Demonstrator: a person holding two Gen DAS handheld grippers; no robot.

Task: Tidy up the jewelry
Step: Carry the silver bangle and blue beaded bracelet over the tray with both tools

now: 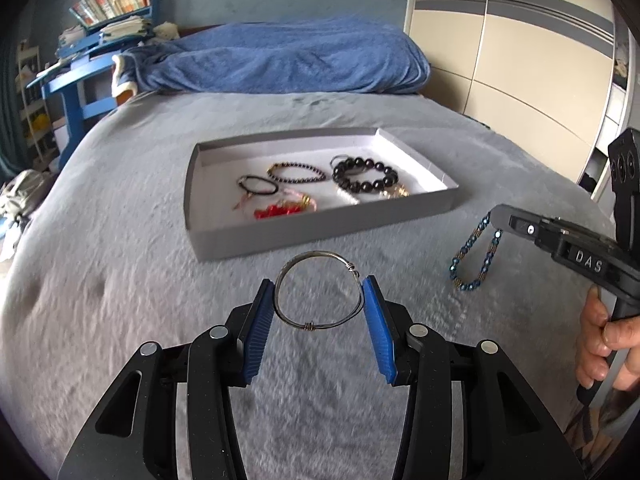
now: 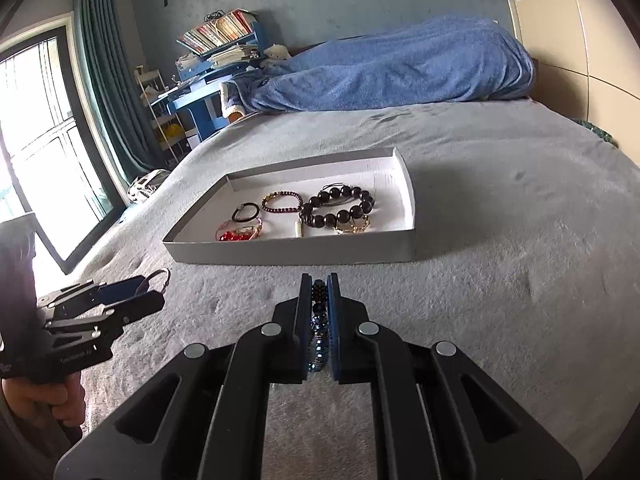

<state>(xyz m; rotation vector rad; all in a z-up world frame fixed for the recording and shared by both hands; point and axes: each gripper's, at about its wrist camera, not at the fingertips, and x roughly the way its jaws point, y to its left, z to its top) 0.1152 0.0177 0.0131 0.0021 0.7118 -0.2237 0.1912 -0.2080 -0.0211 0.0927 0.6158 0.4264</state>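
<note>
Fingers (image 1: 256, 328) of the left gripper (image 1: 319, 300) pinch a silver wire bangle (image 1: 319, 289) between blue pads, those of the right gripper (image 2: 320, 292) clamp a blue beaded bracelet (image 2: 319, 320), both above the grey bed (image 2: 500, 264) just before the jewelry tray (image 2: 280, 254).

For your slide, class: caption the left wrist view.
Left tool grips a silver bangle before the jewelry tray.
</note>
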